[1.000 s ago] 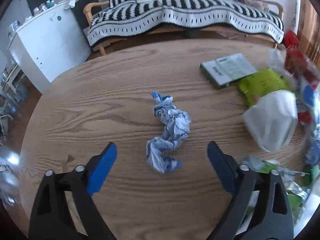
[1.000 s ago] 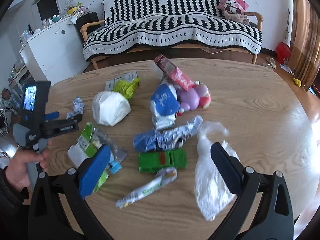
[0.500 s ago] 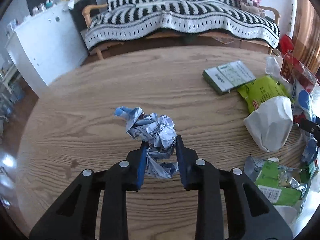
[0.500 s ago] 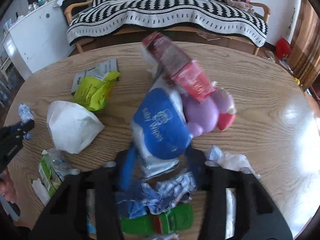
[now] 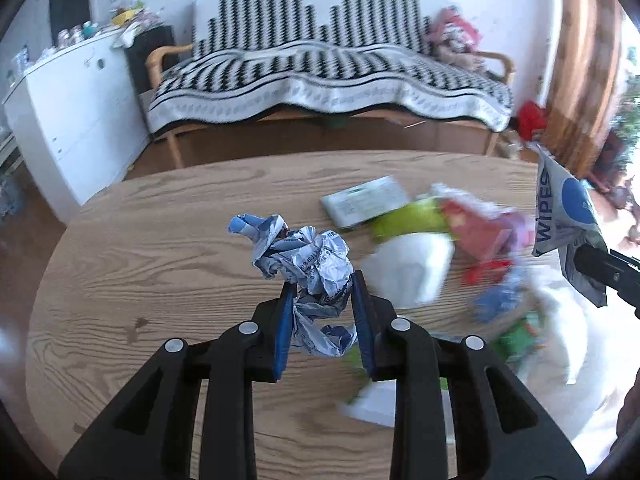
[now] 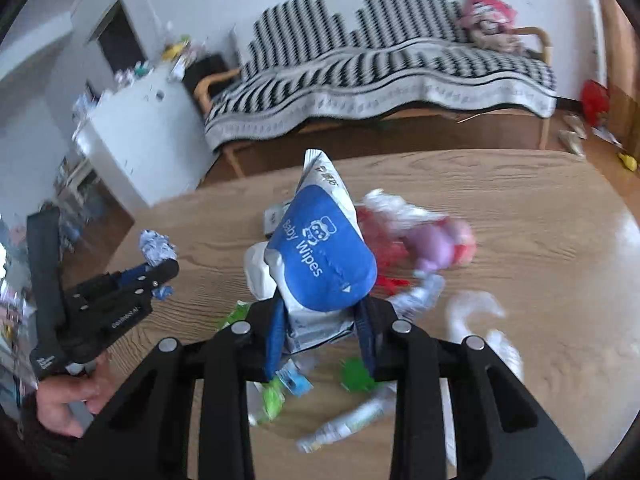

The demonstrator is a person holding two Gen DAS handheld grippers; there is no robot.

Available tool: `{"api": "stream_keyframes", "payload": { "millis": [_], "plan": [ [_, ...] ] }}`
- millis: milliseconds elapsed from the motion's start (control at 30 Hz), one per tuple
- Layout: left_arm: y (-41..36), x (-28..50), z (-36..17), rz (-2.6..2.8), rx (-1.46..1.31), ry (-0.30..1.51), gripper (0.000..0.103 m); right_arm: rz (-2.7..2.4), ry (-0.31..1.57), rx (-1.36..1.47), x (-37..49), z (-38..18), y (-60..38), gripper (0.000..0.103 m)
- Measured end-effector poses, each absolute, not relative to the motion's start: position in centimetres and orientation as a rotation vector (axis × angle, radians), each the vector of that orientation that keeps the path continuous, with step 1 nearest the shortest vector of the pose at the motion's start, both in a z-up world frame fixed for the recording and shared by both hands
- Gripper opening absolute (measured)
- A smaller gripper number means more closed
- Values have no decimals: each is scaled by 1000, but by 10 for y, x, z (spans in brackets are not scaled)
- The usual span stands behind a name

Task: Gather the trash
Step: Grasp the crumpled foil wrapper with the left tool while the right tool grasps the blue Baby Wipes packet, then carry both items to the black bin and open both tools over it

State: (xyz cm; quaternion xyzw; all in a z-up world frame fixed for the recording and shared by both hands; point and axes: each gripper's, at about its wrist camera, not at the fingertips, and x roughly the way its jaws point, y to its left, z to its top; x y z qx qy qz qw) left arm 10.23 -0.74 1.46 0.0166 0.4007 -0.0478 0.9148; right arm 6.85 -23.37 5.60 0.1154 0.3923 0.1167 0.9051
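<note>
Left gripper (image 5: 320, 292): jaws drawn narrow, clamped on the crumpled wrapper (image 5: 304, 264); both blue pads press its lower folds, and most of the wad bulges above and ahead of the fingertips.

Crumpled wrapper: blue-and-white printed foil, held clear above the wooden table (image 5: 160, 248); in the right wrist view it shows at the tip of the left gripper (image 6: 158, 270), small and to the left.

Right gripper (image 6: 322, 308): jaws narrow, closed on the baby wipes pack (image 6: 324, 252); the pads grip the pack's white lower end, and the blue label faces the camera.

Baby wipes pack: lifted off the table, tilted, its sealed top edge pointing up and away; in the left wrist view it appears at the far right (image 5: 564, 212), pinched by the tip of the right gripper, whose jaws cannot be made out there.

Left hand (image 6: 68, 400): wrapped around the handle of the left gripper, at the lower left of the right wrist view.

Remaining litter on the table: a white bag (image 5: 416, 264), a yellow-green packet (image 5: 408, 220), a flat printed box (image 5: 364, 200), a red packet (image 5: 480, 232), a purple toy (image 6: 436, 244), a green item (image 6: 356, 376) and a thin tube (image 6: 352, 424), all blurred by motion and lying below or beyond the two grippers.

Background: a striped sofa (image 5: 320, 76) behind the table; a white cabinet (image 5: 72, 120) to its left.
</note>
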Motion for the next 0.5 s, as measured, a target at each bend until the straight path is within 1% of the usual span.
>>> {"api": "stream_keyframes", "payload": {
  "millis": [67, 200, 367, 500],
  "plan": [
    [-33, 92, 23, -150, 46, 809, 27, 184, 793, 251, 45, 67, -261, 31],
    [-113, 67, 34, -317, 103, 792, 27, 11, 782, 299, -10, 72, -342, 31],
    [-224, 26, 35, -546, 186, 785, 27, -239, 760, 387, -90, 64, -453, 31],
    [-325, -20, 28, -742, 262, 782, 27, -448, 756, 464, -162, 44, -542, 31]
  ]
}}
